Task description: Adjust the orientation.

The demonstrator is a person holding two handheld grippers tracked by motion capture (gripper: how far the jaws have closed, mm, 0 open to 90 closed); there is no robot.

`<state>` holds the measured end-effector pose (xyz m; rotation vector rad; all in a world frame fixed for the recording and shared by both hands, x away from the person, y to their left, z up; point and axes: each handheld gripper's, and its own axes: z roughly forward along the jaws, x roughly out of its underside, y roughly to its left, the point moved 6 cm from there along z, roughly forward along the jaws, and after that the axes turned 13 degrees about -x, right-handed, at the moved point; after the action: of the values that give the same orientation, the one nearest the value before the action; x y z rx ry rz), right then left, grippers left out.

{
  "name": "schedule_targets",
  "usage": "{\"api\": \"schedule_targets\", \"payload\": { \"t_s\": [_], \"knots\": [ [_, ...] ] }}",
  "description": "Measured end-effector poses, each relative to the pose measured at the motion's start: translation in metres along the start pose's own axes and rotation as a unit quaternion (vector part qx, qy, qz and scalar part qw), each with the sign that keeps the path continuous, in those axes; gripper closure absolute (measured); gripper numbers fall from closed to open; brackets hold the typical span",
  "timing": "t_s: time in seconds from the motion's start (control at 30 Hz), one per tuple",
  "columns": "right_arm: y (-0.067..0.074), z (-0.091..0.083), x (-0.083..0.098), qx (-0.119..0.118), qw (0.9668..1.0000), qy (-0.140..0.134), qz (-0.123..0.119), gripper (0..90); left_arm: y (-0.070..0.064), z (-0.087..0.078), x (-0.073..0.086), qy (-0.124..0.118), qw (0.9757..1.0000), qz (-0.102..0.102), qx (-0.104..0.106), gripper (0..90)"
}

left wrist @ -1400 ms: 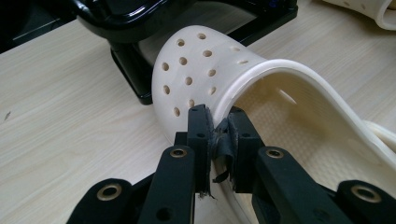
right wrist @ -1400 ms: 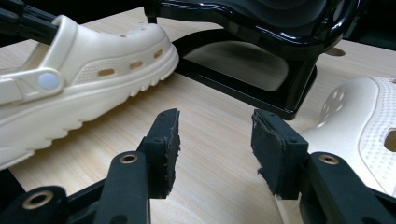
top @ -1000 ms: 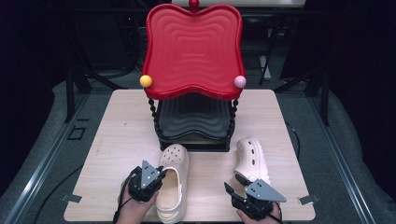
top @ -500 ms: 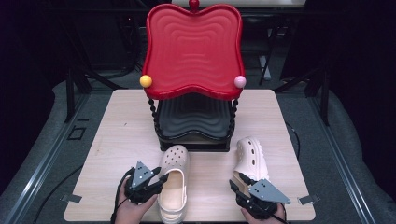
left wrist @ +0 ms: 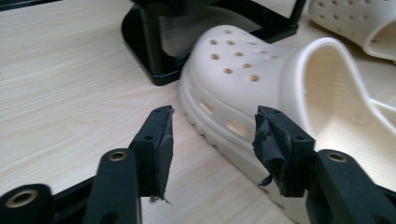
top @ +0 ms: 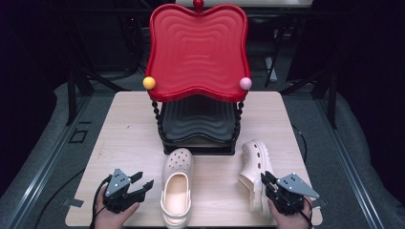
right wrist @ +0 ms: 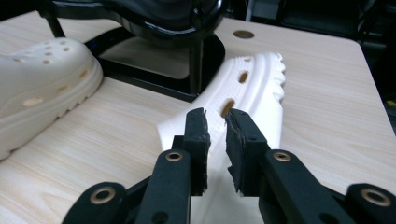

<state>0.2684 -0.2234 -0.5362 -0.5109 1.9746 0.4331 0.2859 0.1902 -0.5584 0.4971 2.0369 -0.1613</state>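
A two-tier stand, red tray above a black one, fills the middle of the desk and crowds both shoes' toes. The cream clog lies upright near the front edge, toe touching the stand's base. The left gripper, which earlier clasped its side, has pulled away toward the front left corner; its jaws have just been opening and stand spread, the clog's side just beyond them. The white clog lies tipped on its side toward the front right corner, perforated, sole ridged. The right gripper, formerly spread behind it, has just been closing and pinches its heel rim.
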Motion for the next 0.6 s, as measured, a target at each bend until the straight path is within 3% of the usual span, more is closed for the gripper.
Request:
{"api": "schedule_targets", "payload": {
  "t_s": [0.2, 0.5, 0.53, 0.57, 0.6],
  "knots": [
    [-0.002, 0.006, 0.005, -0.001, 0.9997, 0.026, -0.001, 80.9, 0.011, 0.007, 0.007, 0.008, 0.9997, -0.022, 0.001, 48.0],
    [-0.006, 0.004, 0.005, 0.006, 0.9998, 0.021, -0.004, 84.9, 0.020, 0.008, 0.010, 0.020, 0.9973, -0.071, -0.009, 47.6],
    [-0.007, 0.003, 0.005, 0.007, 0.9997, 0.022, -0.003, 85.1, 0.021, 0.007, 0.011, 0.023, 0.9971, -0.072, -0.013, 47.4],
    [-0.010, 0.004, 0.004, 0.012, 0.9999, 0.007, 0.000, 85.3, 0.023, 0.008, 0.012, 0.024, 0.9969, -0.073, -0.018, 46.4],
    [-0.012, 0.001, 0.005, 0.011, 0.9998, 0.016, 0.004, 85.3, 0.023, 0.008, 0.012, 0.024, 0.9969, -0.073, -0.018, 46.5]
  ]
}}
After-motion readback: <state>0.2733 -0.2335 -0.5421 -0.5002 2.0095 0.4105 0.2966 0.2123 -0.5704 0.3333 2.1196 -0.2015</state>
